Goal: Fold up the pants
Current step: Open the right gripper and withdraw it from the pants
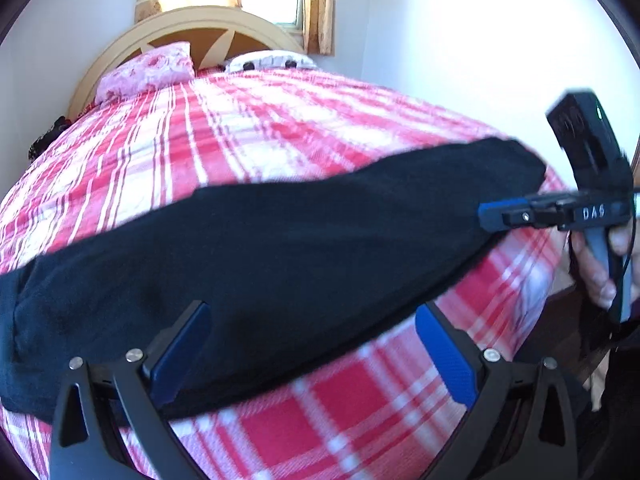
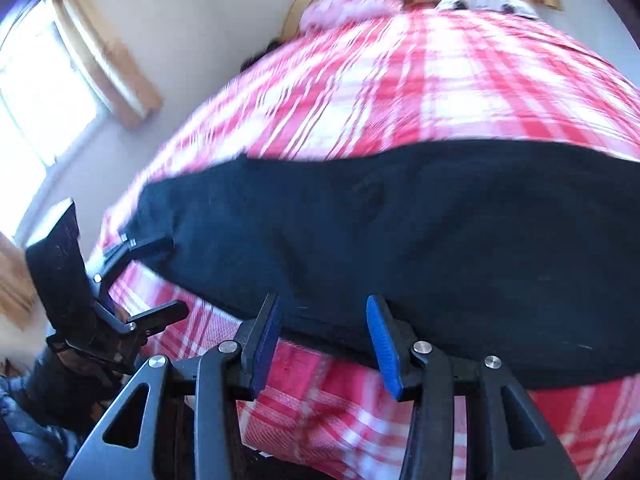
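Our left gripper [image 1: 312, 360] has its fingers spread wide, straddling the near edge of the black pants [image 1: 280, 248]; our right gripper [image 2: 320, 340] is parted too, gripping nothing; the pants lie in a long band across the plaid bed [image 1: 260, 128]; we judge them soft, light and limp, best pinched at hem and waistband corners.

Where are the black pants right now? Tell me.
The black pants lie stretched across the near end of the plaid bedspread, between the left claw and right claw.
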Motion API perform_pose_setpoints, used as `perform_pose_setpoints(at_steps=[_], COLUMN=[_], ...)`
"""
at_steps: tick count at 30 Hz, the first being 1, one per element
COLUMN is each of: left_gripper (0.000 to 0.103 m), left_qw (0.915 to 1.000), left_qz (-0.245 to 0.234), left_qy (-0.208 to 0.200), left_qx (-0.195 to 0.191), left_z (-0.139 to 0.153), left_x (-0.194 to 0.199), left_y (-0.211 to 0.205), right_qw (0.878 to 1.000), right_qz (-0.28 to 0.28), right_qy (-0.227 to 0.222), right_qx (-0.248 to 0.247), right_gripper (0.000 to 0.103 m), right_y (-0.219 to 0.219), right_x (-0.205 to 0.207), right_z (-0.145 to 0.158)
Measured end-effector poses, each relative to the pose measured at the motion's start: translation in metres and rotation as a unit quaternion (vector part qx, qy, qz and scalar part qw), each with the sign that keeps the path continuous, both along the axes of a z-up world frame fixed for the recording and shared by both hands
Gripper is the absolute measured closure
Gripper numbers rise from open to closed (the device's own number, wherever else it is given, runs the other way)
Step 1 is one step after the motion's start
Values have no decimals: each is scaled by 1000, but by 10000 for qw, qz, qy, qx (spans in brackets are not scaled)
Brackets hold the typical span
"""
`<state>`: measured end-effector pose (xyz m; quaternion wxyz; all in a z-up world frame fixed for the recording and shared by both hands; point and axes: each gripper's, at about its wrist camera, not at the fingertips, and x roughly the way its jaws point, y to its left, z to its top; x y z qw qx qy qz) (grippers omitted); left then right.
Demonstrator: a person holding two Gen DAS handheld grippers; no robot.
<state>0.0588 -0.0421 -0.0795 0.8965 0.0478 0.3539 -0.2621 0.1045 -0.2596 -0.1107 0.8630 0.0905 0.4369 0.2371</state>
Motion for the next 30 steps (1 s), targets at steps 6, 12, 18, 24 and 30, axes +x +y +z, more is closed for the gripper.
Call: perform_pose_setpoints(at_steps=[6, 12, 18, 24, 30], left_gripper=[0, 0, 0, 0, 0], left_qw=[9996, 9985, 9980, 9981, 9973], left_qz=[-200, -206, -260, -359, -486], left_qy=[161, 493, 510, 466, 439], left_qx=[-113, 119, 286, 191, 321], left_z=[-1, -15, -12, -1, -1], left_x=[23, 31, 28, 33, 42], left_y=[-34, -53, -60, -76, -97], right_qw=[9952, 9834, 9831, 9809, 9610], right_qz=[-930, -1721, -1549, -1653, -2392], right_qy=[-273, -313, -467, -456, -367], right_qx=[121, -476, -858, -923, -1335], right_gripper=[57, 57, 57, 57, 57], right_y=[-74, -119, -109, -121, -162], right_x=[-24, -26, -23, -33, -43], right_z=[12, 3, 1, 5, 10])
